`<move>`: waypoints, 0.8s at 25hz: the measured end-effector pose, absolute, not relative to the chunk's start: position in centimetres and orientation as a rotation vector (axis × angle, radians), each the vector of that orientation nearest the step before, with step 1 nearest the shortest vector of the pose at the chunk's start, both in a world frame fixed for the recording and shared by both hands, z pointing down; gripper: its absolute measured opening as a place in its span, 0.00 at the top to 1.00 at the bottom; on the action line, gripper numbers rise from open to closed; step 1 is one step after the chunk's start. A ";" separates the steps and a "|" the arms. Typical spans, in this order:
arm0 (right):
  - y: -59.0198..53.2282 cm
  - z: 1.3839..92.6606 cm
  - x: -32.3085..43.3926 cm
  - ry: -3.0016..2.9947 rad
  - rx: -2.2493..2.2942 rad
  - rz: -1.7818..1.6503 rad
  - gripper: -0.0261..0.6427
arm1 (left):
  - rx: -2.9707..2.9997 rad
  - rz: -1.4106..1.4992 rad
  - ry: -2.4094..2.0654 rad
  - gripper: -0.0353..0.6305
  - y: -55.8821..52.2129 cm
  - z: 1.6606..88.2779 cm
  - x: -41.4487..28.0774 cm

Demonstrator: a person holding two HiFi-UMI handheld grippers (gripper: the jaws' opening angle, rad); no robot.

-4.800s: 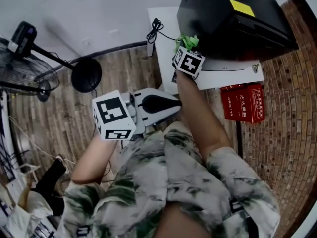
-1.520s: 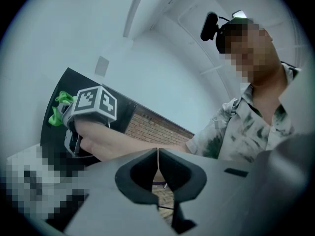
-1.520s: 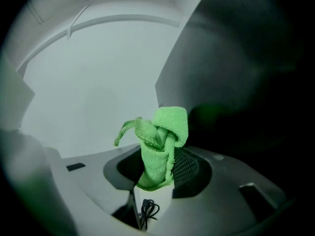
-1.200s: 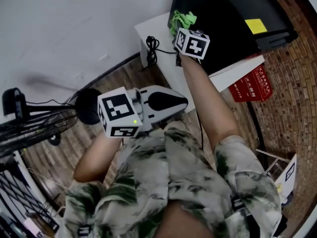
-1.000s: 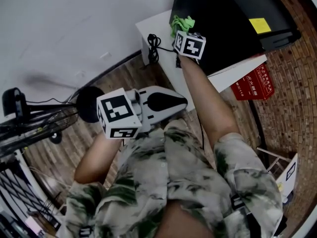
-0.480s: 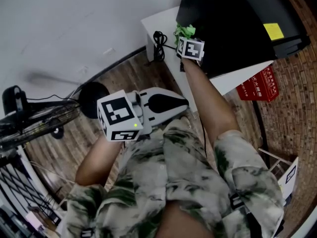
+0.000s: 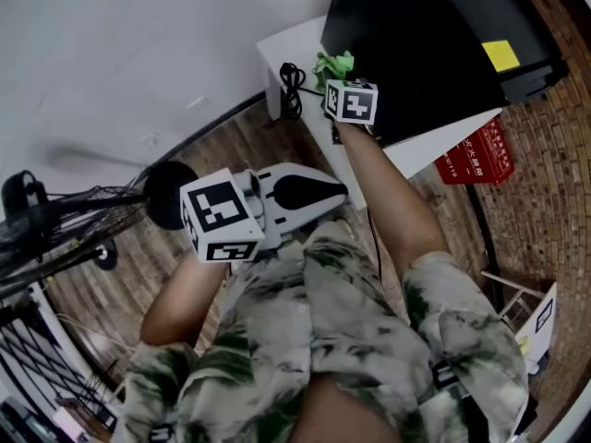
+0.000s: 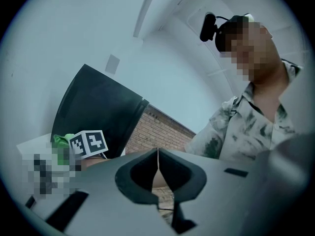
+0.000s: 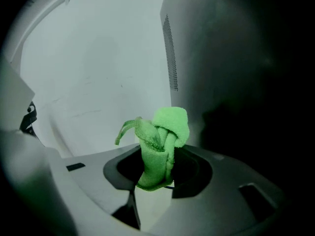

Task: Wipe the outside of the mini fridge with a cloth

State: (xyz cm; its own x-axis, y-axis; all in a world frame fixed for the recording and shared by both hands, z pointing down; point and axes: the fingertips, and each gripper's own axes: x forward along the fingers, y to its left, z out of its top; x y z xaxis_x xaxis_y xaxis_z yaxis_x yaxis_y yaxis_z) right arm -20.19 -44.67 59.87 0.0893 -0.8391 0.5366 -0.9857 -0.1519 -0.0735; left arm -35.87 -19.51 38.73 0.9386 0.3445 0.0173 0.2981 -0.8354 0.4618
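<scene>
The right gripper (image 9: 156, 173) is clamped on a bunched bright green cloth (image 9: 160, 141), which juts past its jaws at the left side wall of the black box-shaped mini fridge (image 7: 416, 35). The left gripper (image 8: 157, 156) has its jaws together with nothing between them, low by the person's body and well apart from the fridge. The fridge stands on a white table (image 7: 277, 53), whose bare left strip carries a coiled black cable (image 7: 292, 77). A red box (image 7: 476, 155) lies right of it. Brown wood-plank floor (image 7: 249, 146) meets a white wall (image 7: 138, 44); a black fan (image 7: 55, 229) stands left.
</scene>
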 end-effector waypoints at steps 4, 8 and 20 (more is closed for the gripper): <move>-43.3 58.5 -21.4 -1.859 2.051 0.662 0.73 | 2.626 0.137 0.497 0.91 -18.9 38.6 -36.0; -40.9 57.9 -22.8 -1.913 2.023 0.666 0.73 | 2.634 0.143 0.516 0.91 -18.2 38.5 -36.1; -30.5 56.0 -26.5 -2.042 1.918 0.654 0.73 | 2.660 0.172 0.534 0.91 -14.9 38.6 -36.2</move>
